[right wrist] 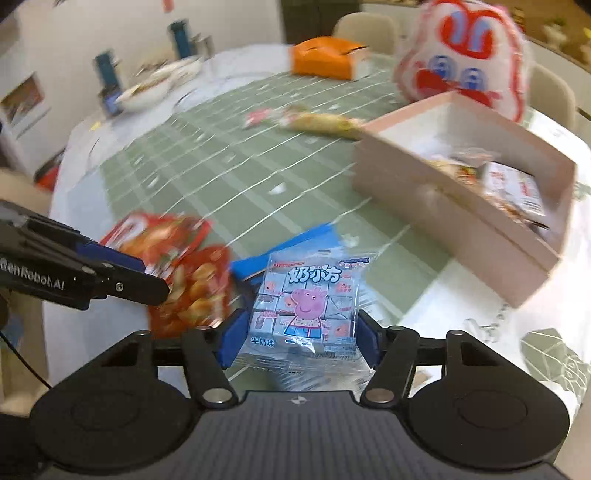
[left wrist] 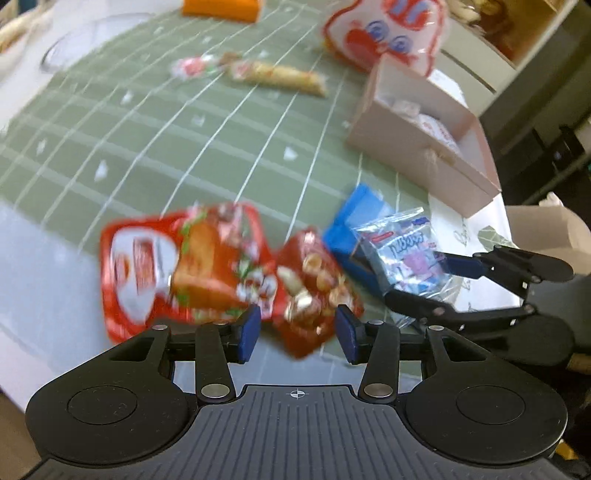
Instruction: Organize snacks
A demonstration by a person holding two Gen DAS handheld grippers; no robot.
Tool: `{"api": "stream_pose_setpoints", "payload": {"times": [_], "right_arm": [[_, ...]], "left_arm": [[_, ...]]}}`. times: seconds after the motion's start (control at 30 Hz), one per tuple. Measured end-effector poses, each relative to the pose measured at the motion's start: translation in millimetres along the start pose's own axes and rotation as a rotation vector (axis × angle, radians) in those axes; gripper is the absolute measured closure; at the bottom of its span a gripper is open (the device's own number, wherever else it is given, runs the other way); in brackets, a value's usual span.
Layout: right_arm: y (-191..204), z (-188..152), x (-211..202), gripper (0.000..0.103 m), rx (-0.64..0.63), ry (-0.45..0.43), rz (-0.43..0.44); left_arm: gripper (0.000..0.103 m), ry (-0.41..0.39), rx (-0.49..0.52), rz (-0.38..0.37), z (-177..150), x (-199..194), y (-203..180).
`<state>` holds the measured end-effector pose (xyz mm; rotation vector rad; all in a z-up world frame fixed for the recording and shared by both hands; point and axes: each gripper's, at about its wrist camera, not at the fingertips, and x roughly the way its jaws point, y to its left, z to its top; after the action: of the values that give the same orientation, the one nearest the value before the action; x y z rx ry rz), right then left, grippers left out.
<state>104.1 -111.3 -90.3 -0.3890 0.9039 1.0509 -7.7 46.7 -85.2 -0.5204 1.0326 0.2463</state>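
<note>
Blue pig-print snack pack [right wrist: 304, 308] lower centre, clamped in right gripper [right wrist: 297, 341] jaws | left gripper [left wrist: 295, 328] jaws open around red nut packet [left wrist: 314, 291], worktop [left wrist: 184, 147] | we judge: carry to pink box [right wrist: 436, 206], upper right.

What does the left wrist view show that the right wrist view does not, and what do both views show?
Only the left wrist view: the left gripper head-on, its pads either side of a small red nut packet, contact unclear through blur.

Only the right wrist view: the pig print on the pale blue snack pack that the right gripper clamps, plus a dish and blue bottles at the far edge.

Both: pink box, green checked cloth, orange box, larger red bag.
</note>
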Motion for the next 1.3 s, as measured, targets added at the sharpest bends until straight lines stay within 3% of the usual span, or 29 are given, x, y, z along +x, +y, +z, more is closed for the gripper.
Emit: {"api": "stream_pose_setpoints", "payload": {"times": [0.13,0.23,0.4,0.7,0.93,1.03,1.1,1.17,1.23,1.3], "right_arm": [[13.4,-0.6,14.2,0.034,-0.132,-0.006,-0.158],[-1.8,8.5,22.5,0.035,-0.084,-0.005,-0.296],[-20.9,7.8,5.9,0.034,0.028,-0.019,-0.193],[-20.6,-13.4,-0.3,0.033,0.036,-0.027,-0.18],[-20.9,-13.9,0.4,0.033,0.029,-0.039,-0.181],[-18.4,-13.9,-0.3,0.033,0.021,-0.036,-0.172],[-15.6,-13.8,-1.9,0.033,0.019,-0.029,-0.148],[-12.2,-14.2,-4.3,0.033,0.02,-0.02,-0.097],[-9.2,-13.7,-6.6,0.033,0.032,-0.007,-0.028],[-6.0,-12.8,-7.1,0.033,0.052,0.004,0.019]], "left_arm": [[0.054,-0.023,-0.08,-0.001,-0.6,12.1,3.4],[0.054,-0.038,-0.108,0.04,5.4,22.6,-0.5],[0.05,-0.052,-0.063,0.082,17.2,33.0,-16.9],[0.04,-0.062,0.134,0.119,15.3,46.8,-48.4],[0.043,-0.059,0.136,0.101,14.2,47.0,-46.7],[0.05,-0.046,0.159,0.076,8.2,43.3,-45.0],[0.073,-0.025,0.18,0.061,-3.2,36.7,-42.3],[0.082,-0.014,0.22,0.093,-15.8,30.3,-39.5],[0.082,-0.016,0.232,0.12,-23.7,25.0,-34.8],[0.082,-0.015,0.179,0.116,-22.6,21.9,-28.1]]}}
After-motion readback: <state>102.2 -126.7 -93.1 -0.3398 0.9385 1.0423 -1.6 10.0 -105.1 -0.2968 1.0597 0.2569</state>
